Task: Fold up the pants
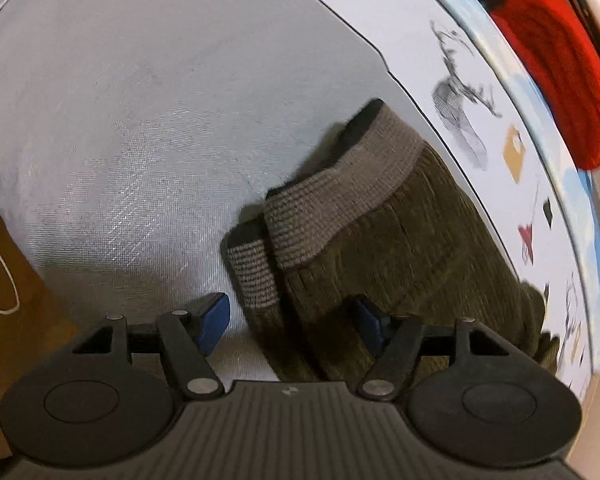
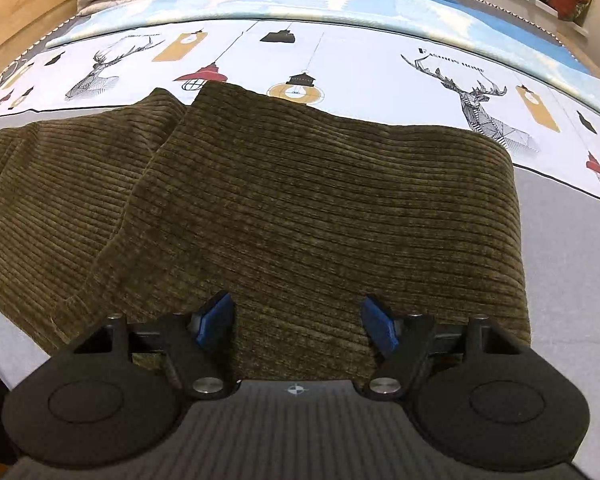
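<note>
Olive-green corduroy pants (image 2: 300, 208) with ribbed tan cuffs (image 1: 328, 200), folded on a bed's grey sheet (image 1: 140, 120) beside a deer-and-lantern print cover (image 2: 360, 64), left tongs (image 1: 294, 322) spread astride the cuffs, right tongs (image 2: 298, 320) spread over the folded cloth, nothing pinched

The left gripper (image 1: 294, 320) points steeply down with its jaws wide apart, the blue pads (image 1: 214, 320) pressing on nothing. The right gripper (image 2: 298, 322) also tilts downward, jaws spread wide, gripping nothing between its pads.
</note>
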Demonstrator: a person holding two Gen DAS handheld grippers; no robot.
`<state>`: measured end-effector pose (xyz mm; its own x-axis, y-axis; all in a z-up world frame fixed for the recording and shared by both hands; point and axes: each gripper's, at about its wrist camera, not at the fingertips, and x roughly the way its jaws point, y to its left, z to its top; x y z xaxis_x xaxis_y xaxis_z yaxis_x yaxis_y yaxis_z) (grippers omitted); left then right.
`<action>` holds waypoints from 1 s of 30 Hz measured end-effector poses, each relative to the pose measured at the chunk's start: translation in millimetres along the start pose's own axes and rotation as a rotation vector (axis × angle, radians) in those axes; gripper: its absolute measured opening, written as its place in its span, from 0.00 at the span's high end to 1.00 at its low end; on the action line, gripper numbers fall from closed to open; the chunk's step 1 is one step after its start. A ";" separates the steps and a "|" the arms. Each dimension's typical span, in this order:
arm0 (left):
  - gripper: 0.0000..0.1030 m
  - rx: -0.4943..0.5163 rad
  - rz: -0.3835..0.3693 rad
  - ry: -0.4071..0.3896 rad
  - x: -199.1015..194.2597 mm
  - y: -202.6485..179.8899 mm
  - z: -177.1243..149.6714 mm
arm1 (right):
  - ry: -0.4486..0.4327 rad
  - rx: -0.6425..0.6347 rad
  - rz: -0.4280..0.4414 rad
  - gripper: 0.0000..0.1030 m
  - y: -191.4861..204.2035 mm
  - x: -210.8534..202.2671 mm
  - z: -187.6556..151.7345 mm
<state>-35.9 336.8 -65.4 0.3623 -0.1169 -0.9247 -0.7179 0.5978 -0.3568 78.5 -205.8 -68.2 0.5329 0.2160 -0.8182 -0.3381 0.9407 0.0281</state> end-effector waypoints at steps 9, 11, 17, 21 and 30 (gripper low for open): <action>0.39 0.115 0.059 -0.042 12.6 -20.4 -6.3 | -0.003 -0.008 0.002 0.28 0.9 0.4 -1.2; 0.52 0.154 0.078 -0.064 6.7 -27.6 -8.7 | -0.005 -0.009 0.000 0.28 1.3 -0.7 -1.6; 0.72 0.385 0.067 -0.275 -37.7 -86.0 -31.8 | -0.030 0.004 -0.010 0.33 0.4 -5.8 -1.1; 0.75 0.554 -0.051 -0.370 -62.5 -133.5 -57.2 | -0.093 0.039 -0.014 0.34 -3.7 -15.3 1.6; 0.81 0.950 -0.378 -0.284 -69.8 -247.1 -161.5 | -0.222 0.152 0.008 0.34 -25.5 -38.5 3.4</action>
<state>20.2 69.2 65.8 0.6787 -0.3079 -0.6667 0.1846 0.9502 -0.2509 69.2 -237.2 -35.4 0.6932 0.2595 -0.6724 -0.2315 0.9637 0.1333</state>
